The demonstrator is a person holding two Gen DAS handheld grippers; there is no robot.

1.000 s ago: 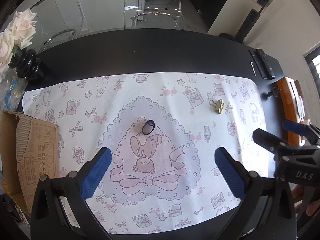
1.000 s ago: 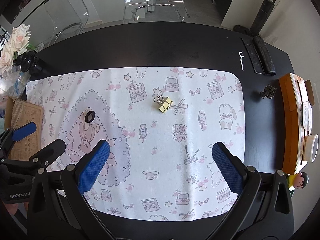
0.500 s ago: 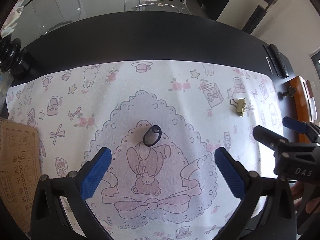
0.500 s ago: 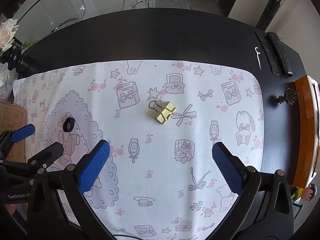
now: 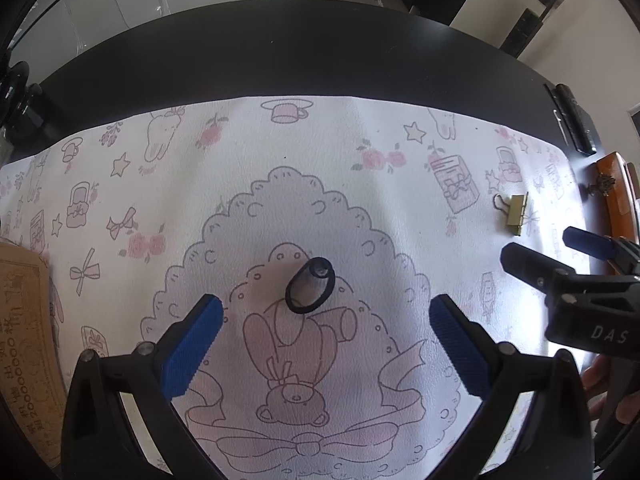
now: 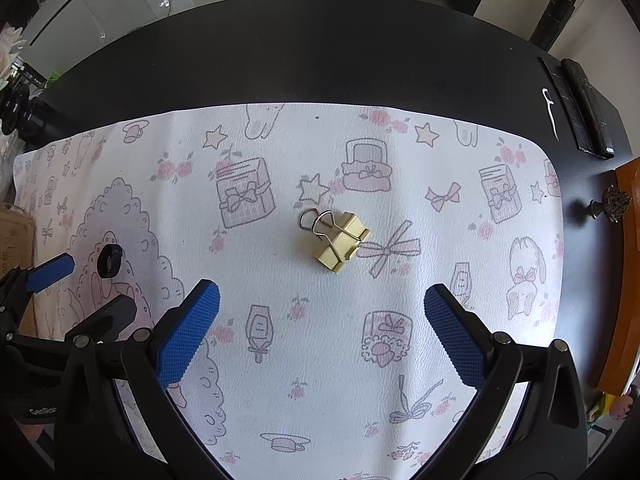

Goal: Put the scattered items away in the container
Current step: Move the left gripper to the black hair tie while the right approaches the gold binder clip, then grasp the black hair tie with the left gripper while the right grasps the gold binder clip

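A small black ring-shaped item (image 5: 311,291) lies on the patterned white mat (image 5: 360,184), just ahead of my left gripper (image 5: 326,322), which is open with nothing between its blue pads. A gold binder clip (image 6: 340,240) lies on the mat (image 6: 400,360) a short way beyond my right gripper (image 6: 320,308), also open and holding nothing. The clip (image 5: 516,216) shows at the right of the left wrist view, and the black item (image 6: 109,261) at the left of the right wrist view. A cardboard box (image 5: 24,320) sits at the mat's left edge.
The mat lies on a black table (image 6: 320,48). At the right edge sit an orange tray (image 6: 628,280), a small dark ornament (image 6: 610,204) and two black bars (image 6: 580,108). A dark vase base (image 5: 18,100) stands far left. Clear chairs stand behind the table.
Both grippers have moved forward and down toward the mat. The black item and the gold clip now sit closer and larger in their views. Both grippers stayed open.
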